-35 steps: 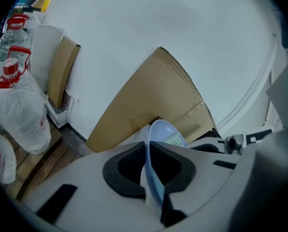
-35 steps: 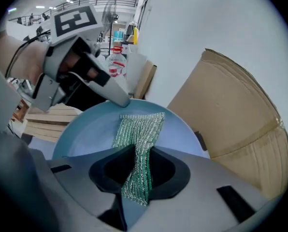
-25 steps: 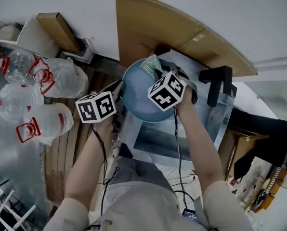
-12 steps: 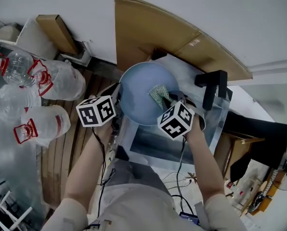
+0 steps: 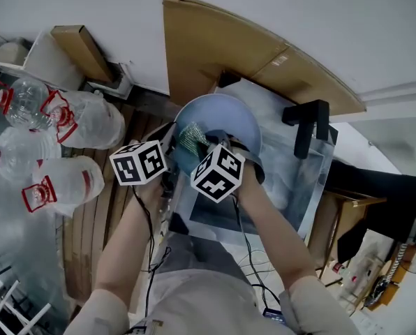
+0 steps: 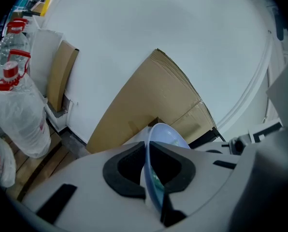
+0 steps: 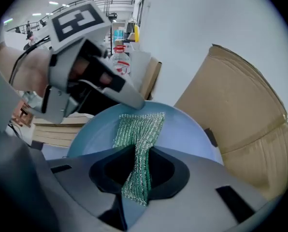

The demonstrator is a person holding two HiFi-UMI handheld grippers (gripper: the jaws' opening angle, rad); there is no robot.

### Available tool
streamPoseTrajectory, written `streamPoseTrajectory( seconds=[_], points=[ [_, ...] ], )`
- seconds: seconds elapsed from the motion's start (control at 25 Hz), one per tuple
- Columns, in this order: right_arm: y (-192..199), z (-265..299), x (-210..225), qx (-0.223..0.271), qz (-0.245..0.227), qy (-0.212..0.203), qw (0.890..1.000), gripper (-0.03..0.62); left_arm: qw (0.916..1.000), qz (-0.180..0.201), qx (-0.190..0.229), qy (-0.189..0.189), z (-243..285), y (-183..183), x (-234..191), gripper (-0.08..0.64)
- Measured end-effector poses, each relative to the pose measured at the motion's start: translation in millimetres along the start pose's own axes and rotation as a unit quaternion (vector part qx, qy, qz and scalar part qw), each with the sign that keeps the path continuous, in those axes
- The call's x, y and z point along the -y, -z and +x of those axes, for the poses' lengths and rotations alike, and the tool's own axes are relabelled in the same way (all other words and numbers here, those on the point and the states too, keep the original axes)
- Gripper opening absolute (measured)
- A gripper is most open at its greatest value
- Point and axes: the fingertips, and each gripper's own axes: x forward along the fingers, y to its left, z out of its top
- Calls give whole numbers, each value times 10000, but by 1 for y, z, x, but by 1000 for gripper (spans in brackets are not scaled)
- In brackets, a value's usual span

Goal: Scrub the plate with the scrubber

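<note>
Trailing down past the person's forearms at the bottom of the head view, thin black cables (image 5: pixel 151 246) run toward the body. Beyond them lies a shiny metal basin (image 5: pixel 297 176), with a black angular bracket (image 5: pixel 311 121) at its right edge. Clear plastic water bottles (image 5: pixel 79 117) with red caps and handles crowd the left of the frame on wooden slats (image 5: pixel 114 201). A large sheet of brown cardboard (image 5: pixel 222 40) leans on the white wall at the top, just behind the work.

The plate (image 5: pixel 232 117) is round, smooth and pale blue, held tilted above the basin at the centre of the frame. The scrubber (image 5: pixel 192 139) is a green knitted mesh with a glittery sheen, limp and folded.

The left hand-held gripper (image 5: pixel 170 137) has its jaws almost together, pinching the plate's thin rim; in its own view the plate (image 6: pixel 165 134) appears edge-on between the dark pads. The right hand-held gripper (image 5: pixel 197 149) is clamped on the scrubber (image 7: pixel 139 129), whose free end lies flat against the plate's face (image 7: pixel 182 134) near the left hand-held gripper.
</note>
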Motion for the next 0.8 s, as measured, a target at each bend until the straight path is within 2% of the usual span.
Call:
streamPoseTrajectory(
  seconds=[0.2, 0.32, 0.4, 0.52, 0.64, 0.8],
  points=[
    [-15, 16, 60, -70, -116, 657, 9977, 106, 9989, 464, -112, 20, 0, 2, 3, 37],
    [-14, 17, 83, -105, -39, 812, 9966, 106, 9996, 288, -45, 30, 0, 1, 1, 37],
    [-3, 14, 98, -163, -38, 1046, 9944, 106, 9998, 201, 8, -2, 0, 0, 0, 37],
    [22, 6, 117, -381, -33, 1425, 9891, 104, 9994, 318, 52, -130, 0, -1, 0, 37],
    [51, -4, 127, -692, 22, 1604, 9846, 104, 9990, 382, 67, -209, 1, 0, 0, 35],
    [84, -18, 115, -1214, -249, 1692, 9778, 103, 9970, 698, 20, -329, 0, -1, 3, 32]
  ],
)
